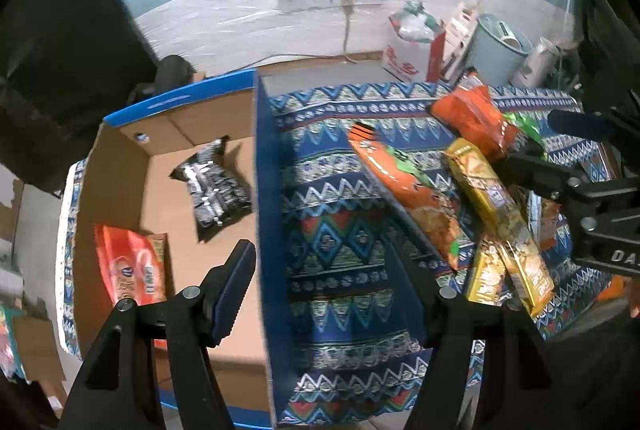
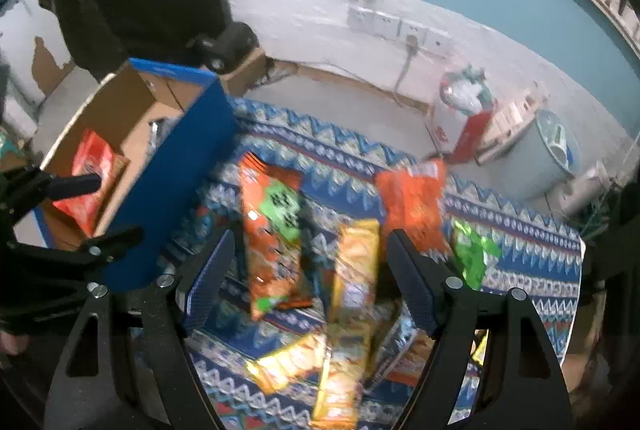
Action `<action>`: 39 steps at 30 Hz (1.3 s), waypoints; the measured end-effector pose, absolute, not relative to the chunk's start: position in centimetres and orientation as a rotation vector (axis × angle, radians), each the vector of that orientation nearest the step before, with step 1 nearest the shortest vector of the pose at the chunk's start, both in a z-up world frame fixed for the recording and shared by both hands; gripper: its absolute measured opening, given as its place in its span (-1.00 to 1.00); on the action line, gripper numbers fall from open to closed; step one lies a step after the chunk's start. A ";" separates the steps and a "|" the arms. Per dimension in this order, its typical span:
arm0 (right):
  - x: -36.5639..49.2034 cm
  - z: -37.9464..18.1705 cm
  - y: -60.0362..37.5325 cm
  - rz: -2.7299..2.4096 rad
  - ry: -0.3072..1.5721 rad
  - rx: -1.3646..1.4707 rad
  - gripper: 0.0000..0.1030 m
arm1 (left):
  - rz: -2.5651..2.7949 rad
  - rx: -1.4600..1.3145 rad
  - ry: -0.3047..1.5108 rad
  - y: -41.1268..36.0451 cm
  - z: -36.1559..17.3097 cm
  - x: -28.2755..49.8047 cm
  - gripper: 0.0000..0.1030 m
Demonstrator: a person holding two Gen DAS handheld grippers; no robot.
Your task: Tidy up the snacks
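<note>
Dim indoor light, motion blur, heavy fisheye edge warp.

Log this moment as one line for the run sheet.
left gripper: open over box wall | right gripper: open above yellow packet | cardboard box: black packet, red packet

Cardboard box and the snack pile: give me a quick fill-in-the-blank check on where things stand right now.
1. The cardboard box holds a black packet and a ____ packet.
2. The long yellow packet lies on the patterned ____.
3. Both the left tongs and the right tongs are ____.
4. The wall of the box facing the snack pile is coloured ____.

Missing words: red; cloth; open; blue
</note>
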State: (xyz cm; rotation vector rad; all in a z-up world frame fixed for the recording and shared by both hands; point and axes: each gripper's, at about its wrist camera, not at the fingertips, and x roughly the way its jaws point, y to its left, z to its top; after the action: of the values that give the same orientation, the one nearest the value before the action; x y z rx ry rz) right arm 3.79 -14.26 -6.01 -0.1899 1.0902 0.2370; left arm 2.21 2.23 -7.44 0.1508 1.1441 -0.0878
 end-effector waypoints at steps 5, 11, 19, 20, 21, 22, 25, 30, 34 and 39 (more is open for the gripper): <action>3.5 -8.2 -16.3 0.200 1.143 -0.186 0.53 | -0.117 0.178 1.174 0.6 -8.5 2.4 0.33; 3.2 -11.0 -17.0 0.182 1.201 -0.207 0.53 | -0.138 0.195 1.223 -0.8 -10.5 2.7 0.33; 3.1 -14.7 -17.1 0.177 1.279 -0.244 0.53 | -0.137 0.235 1.271 -1.7 -12.9 2.7 0.33; 3.1 -15.1 -17.2 0.176 1.287 -0.247 0.53 | -0.138 0.235 1.280 -1.8 -13.2 2.7 0.33; 3.2 -15.5 -17.2 0.175 1.293 -0.250 0.53 | -0.139 0.236 1.288 -1.8 -13.5 2.8 0.33; 3.2 -15.7 -17.2 0.175 1.298 -0.253 0.52 | -0.141 0.235 1.299 -1.9 -13.9 2.9 0.33; 3.3 -16.7 -17.4 0.171 1.314 -0.264 0.52 | -0.145 0.236 1.317 -2.1 -14.4 3.1 0.33; 3.3 -18.0 -17.5 0.169 1.323 -0.293 0.47 | -0.139 0.241 1.328 -2.4 -14.9 3.6 0.33; 3.2 -18.7 -17.7 0.173 1.332 -0.305 0.04 | -0.134 0.220 1.337 -2.2 -14.8 4.2 0.33; 2.5 -17.7 -17.2 0.199 1.304 -0.314 -0.40 | -0.121 0.135 1.364 -1.7 -14.7 5.3 0.41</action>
State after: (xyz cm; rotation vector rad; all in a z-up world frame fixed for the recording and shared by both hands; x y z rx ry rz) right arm 2.53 -17.16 -17.66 -0.3141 1.3037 0.1990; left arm 5.29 -1.67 -14.73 0.1350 1.3638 -0.1205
